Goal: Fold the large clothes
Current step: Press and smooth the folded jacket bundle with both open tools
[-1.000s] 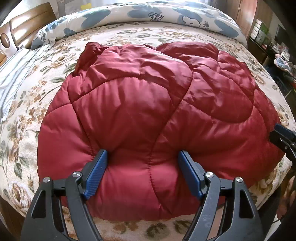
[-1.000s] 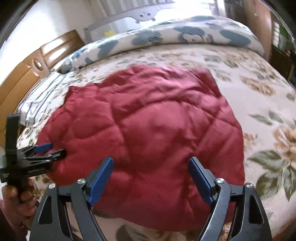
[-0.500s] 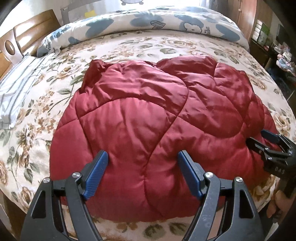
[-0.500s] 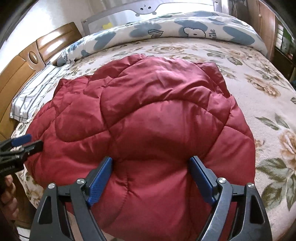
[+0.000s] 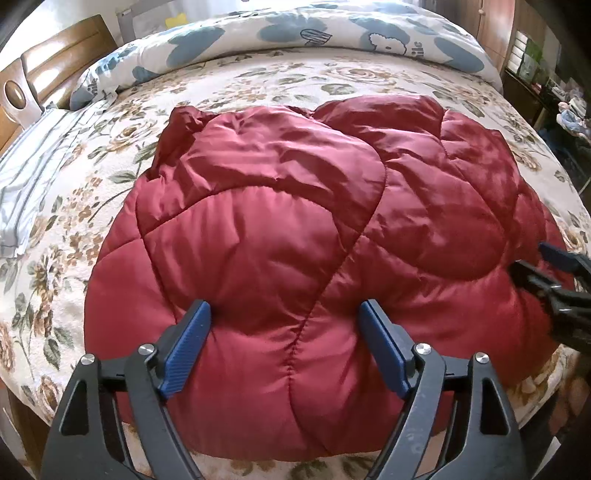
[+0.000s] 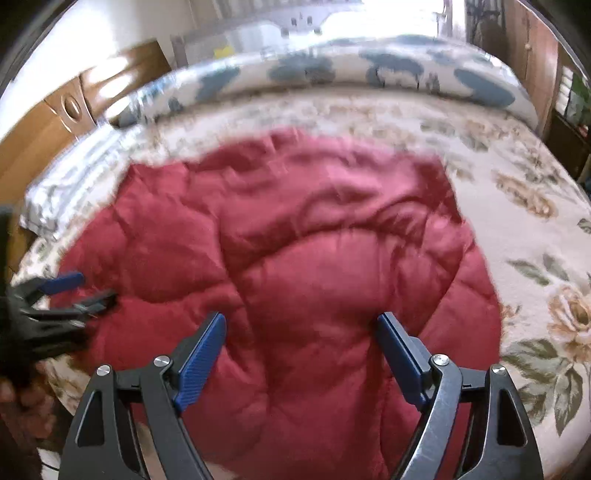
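Observation:
A puffy dark red quilted jacket (image 5: 295, 229) lies folded in a rounded bundle on the flowered bed cover (image 5: 92, 206); it also shows in the right wrist view (image 6: 314, 266), blurred. My left gripper (image 5: 284, 314) is open and empty, hovering over the jacket's near edge. My right gripper (image 6: 301, 325) is open and empty over the jacket's near right part. The right gripper shows at the right edge of the left wrist view (image 5: 554, 273). The left gripper shows at the left edge of the right wrist view (image 6: 66, 291).
A rolled white duvet with blue prints (image 5: 295, 33) lies along the bed's far side. A striped pillow (image 5: 26, 177) and wooden headboard (image 5: 48, 62) are at the left. Dark furniture with shelves (image 5: 546, 74) stands to the right of the bed.
Both grippers have drawn back a little from the jacket while staying open. The right wrist view is now blurred by motion. The jacket has not moved.

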Tool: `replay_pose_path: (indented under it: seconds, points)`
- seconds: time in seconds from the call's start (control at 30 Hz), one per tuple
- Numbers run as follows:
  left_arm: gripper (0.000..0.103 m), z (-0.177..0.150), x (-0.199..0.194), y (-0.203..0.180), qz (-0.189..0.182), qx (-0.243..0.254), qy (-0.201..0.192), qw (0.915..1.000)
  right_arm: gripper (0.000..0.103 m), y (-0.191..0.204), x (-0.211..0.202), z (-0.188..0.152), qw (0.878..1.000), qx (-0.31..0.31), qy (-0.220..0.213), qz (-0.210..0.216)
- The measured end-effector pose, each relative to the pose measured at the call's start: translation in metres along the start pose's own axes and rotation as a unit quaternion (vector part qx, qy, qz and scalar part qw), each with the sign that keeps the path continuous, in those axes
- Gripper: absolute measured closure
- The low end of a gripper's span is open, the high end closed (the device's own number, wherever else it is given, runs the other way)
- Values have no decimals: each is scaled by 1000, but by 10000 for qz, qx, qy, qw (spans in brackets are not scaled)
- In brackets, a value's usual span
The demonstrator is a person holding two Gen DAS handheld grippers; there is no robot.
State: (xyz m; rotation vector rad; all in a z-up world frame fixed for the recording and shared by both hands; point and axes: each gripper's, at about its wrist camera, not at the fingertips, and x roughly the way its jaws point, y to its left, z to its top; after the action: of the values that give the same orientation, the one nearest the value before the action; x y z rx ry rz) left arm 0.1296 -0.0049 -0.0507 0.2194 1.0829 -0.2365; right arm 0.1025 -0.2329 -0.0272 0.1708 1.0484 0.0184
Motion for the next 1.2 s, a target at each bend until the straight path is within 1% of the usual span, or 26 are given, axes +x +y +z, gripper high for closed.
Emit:
replay_pose_path:
  seconds: [0.1,0.2,0.4,0.5,0.63,0.7,0.83,1.2]
  points:
    - [17,0,4,1,-15,-17,12,10000,12,-3,7,-1,10000,-12,-59,-69]
    - [13,1,8,2,-6,-24,8,10000,12,-4,9,-3,9999,7,-83,-59]
    - [10,3,13,3,-2,-58,-2,10000,12,-6,9,-6,9999,47,-130,-41]
    - [10,2,14,2,31,-45,-13,10000,12,-5,3,-5,9998,72,-166,-47]
    - [10,2,14,1,28,-51,-19,10000,15,-8,-14,-6,9993,196,-311,77]
    - [10,1,14,1,39,-37,-22,10000,15,-12,-7,-10,9995,222,-201,109]
    - [10,1,14,3,49,-27,-31,10000,12,-11,3,-12,9995,203,-222,75]
    - [9,1,13,3,53,-32,-22,10000,11,-9,5,-11,9995,183,-241,32]
